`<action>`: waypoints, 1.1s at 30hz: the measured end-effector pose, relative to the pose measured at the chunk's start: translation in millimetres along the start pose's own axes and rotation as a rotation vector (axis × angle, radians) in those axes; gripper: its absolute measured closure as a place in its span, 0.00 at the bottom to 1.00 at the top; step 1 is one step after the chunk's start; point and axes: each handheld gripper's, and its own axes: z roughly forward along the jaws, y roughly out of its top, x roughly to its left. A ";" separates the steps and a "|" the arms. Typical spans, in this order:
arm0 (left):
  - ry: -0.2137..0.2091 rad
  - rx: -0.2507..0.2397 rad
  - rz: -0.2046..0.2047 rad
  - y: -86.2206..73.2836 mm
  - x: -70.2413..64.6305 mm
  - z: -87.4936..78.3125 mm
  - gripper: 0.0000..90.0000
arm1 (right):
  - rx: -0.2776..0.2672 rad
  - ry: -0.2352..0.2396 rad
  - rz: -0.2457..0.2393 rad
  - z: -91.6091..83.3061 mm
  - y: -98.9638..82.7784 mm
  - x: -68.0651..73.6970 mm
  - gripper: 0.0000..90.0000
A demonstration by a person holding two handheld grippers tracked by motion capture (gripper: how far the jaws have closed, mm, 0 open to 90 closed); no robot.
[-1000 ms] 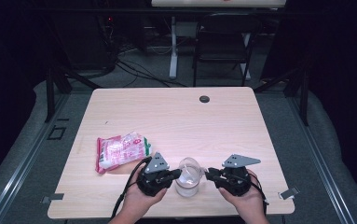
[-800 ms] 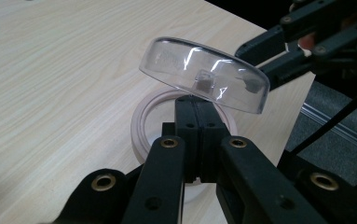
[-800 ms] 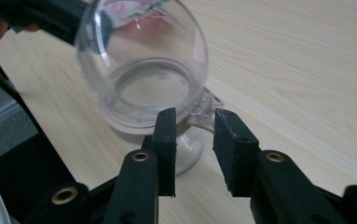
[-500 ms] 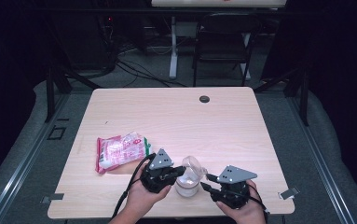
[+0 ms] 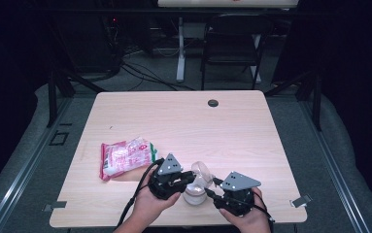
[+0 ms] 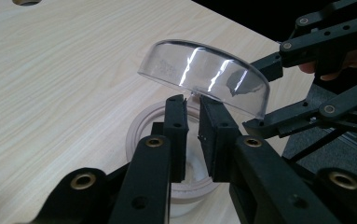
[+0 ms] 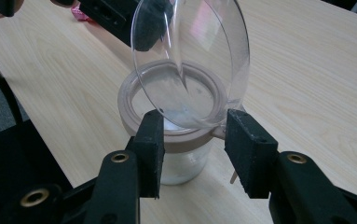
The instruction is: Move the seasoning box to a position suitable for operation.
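Observation:
A small clear jar (image 5: 194, 196) with a beige rim (image 7: 129, 119) stands near the table's front edge. Its clear round lid (image 7: 190, 60) is tilted up on its hinge. My left gripper (image 6: 192, 105) reaches in from the jar's left, its tips just under the lid's edge (image 6: 204, 74). Its jaws have just been opening and stand a narrow gap apart, with a thin tab of the lid between the tips. My right gripper (image 7: 192, 128) faces the jar from the right. Its jaws have just been opening and stand apart on either side of the rim without pressing on it.
A red and white snack bag (image 5: 125, 156) lies left of the hands. A dark round hole (image 5: 213, 103) sits near the table's far edge. A black chair (image 5: 232, 43) and cables stand beyond the table.
The right hand has shifted a little towards the jar and the front edge, and its jaws have spread wider. The left jaws have parted slightly. The lid stays raised.

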 end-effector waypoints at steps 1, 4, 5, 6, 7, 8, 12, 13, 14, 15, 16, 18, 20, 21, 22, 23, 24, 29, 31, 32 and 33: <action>0.000 0.004 -0.003 -0.6 0.9 -0.3 0.88 | 0.000 -0.001 0.000 -0.1 0.0 0.0 0.64; 0.013 0.002 -0.016 -3.6 3.2 0.4 0.82 | -0.010 0.002 0.007 -0.9 -0.4 -0.5 0.64; 0.017 0.004 -0.018 -5.1 4.8 1.1 0.80 | -0.012 0.002 0.008 -1.4 -0.4 -0.9 0.65; 0.025 0.014 -0.029 -8.3 6.7 2.7 0.80 | -0.014 0.003 0.010 -1.7 -0.5 -1.1 0.65; 0.025 0.014 -0.029 -8.3 6.7 2.7 0.79 | -0.014 0.003 0.010 -1.7 -0.5 -1.1 0.65; 0.035 0.018 -0.037 -12.2 8.9 5.2 0.78 | -0.020 0.002 0.016 -2.3 -0.8 -1.5 0.65; 0.049 0.038 -0.045 -17.7 12.5 9.1 0.76 | -0.022 0.005 0.022 -2.7 -1.5 -2.5 0.65; 0.055 0.049 -0.047 -19.7 14.2 10.4 0.76 | -0.021 0.006 0.024 -2.7 -1.6 -2.8 0.65; 0.063 0.054 -0.056 -22.3 16.3 12.4 0.76 | -0.022 0.008 0.028 -2.7 -2.1 -3.1 0.65; 0.063 0.054 -0.056 -22.3 16.3 12.4 0.76 | -0.022 0.008 0.029 -2.7 -2.2 -3.3 0.65; 0.065 0.058 -0.058 -23.6 18.1 13.3 0.76 | -0.022 0.008 0.029 -2.7 -2.2 -3.3 0.65; 0.070 0.066 -0.067 -26.2 20.5 15.4 0.75 | -0.025 0.010 0.032 -2.7 -2.6 -4.4 0.65; 0.070 0.068 -0.074 -27.7 21.2 17.3 0.75 | -0.027 0.009 0.037 -3.0 -2.8 -5.1 0.65; 0.073 0.070 -0.072 -28.4 21.4 18.1 0.75 | -0.029 0.009 0.039 -3.1 -2.9 -5.5 0.65; 0.070 0.071 -0.070 -28.6 21.7 18.3 0.75 | -0.031 0.010 0.041 -3.2 -3.0 -5.9 0.65; 0.068 0.069 -0.074 -28.8 21.4 18.9 0.75 | -0.032 0.011 0.043 -3.3 -3.2 -6.3 0.66; 0.067 0.070 -0.074 -28.8 21.4 19.2 0.75 | -0.031 0.011 0.043 -3.7 -3.2 -6.9 0.66; 0.064 0.067 -0.074 -29.4 22.0 19.9 0.75 | -0.033 0.010 0.051 -5.3 -4.0 -8.7 0.66; 0.066 0.064 -0.071 -29.5 22.2 20.1 0.75 | -0.035 0.005 0.055 -5.8 -4.8 -9.6 0.66; 0.065 0.064 -0.072 -29.6 22.3 20.1 0.75 | -0.036 0.004 0.057 -6.0 -5.2 -10.2 0.66; 0.065 0.064 -0.072 -29.6 22.3 20.1 0.75 | -0.036 0.004 0.057 -6.0 -5.2 -10.2 0.66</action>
